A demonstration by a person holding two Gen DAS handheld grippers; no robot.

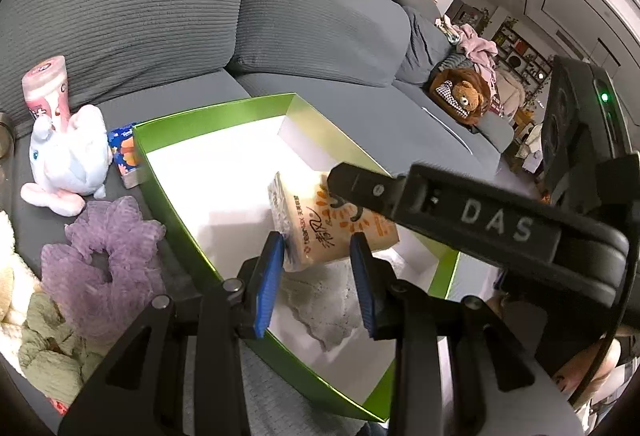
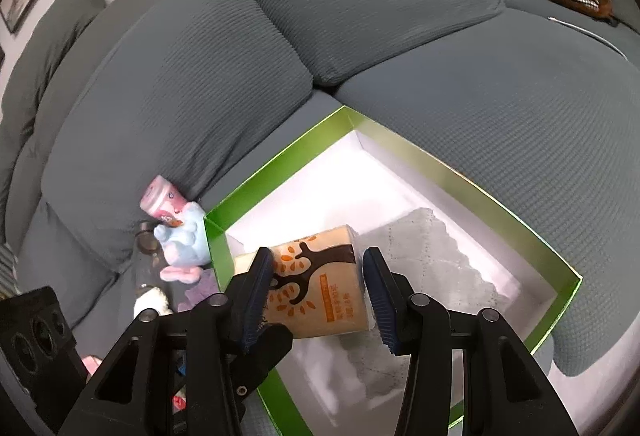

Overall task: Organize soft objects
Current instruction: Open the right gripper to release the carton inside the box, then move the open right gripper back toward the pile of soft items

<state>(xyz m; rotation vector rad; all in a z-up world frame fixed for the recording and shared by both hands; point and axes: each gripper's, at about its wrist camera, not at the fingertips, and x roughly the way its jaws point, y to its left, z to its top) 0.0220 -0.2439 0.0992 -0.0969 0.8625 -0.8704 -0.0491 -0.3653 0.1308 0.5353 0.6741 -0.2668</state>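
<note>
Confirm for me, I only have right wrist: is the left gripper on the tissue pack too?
Observer: Yes. In the left wrist view the left gripper has its blue pads on either side of the tissue pack's near end, over the green box.
Operator: What soft stuff is still outside the box?
Observer: A purple scrunchie lies whole on the seat, just outside the box wall.
Operator: Anything else there?
Observer: An olive crinkled fabric piece lies next to the scrunchie, nearer the camera.
</note>
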